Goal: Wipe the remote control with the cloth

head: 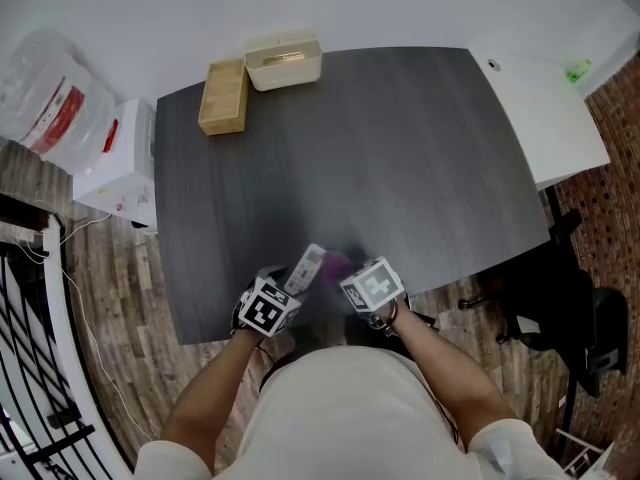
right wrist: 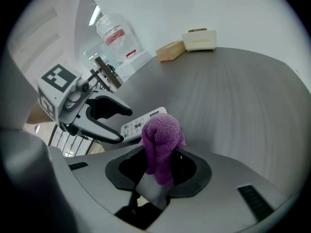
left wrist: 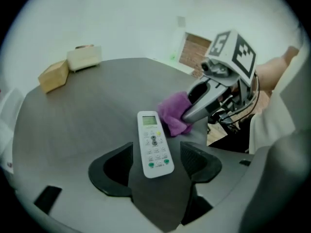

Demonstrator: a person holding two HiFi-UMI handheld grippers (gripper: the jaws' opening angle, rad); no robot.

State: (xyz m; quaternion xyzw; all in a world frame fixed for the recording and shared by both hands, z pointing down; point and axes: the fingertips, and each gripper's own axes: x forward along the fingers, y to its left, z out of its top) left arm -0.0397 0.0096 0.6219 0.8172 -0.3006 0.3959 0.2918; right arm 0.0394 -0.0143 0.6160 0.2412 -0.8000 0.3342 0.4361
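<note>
1. Starting at your left: the left gripper (left wrist: 156, 154) stands wide, pointing down at the dark table (head: 400, 148). The remote control (left wrist: 154, 144) lies flat between its jaws, face up, near the table's front edge. Neither pad presses on it.
2. Handling, as judged: the remote is a light, stiff plastic slab with smooth sides, so it is likely to skate under a wipe. Take it across its long edges at the lower end, so the screen and buttons are left free for the cloth.
3. Just right of the remote's screen end, your right gripper (right wrist: 159, 165) is clamped on the purple cloth (right wrist: 161, 132). The cloth is soft and limp, and it bunches above the jaws.
4. Writing: the remote's button legends are too small to read. The water bottle (head: 55, 103) at far left has a red label, also illegible. The wooden block (head: 224, 96) and the cream box (head: 284, 62) show no print.
</note>
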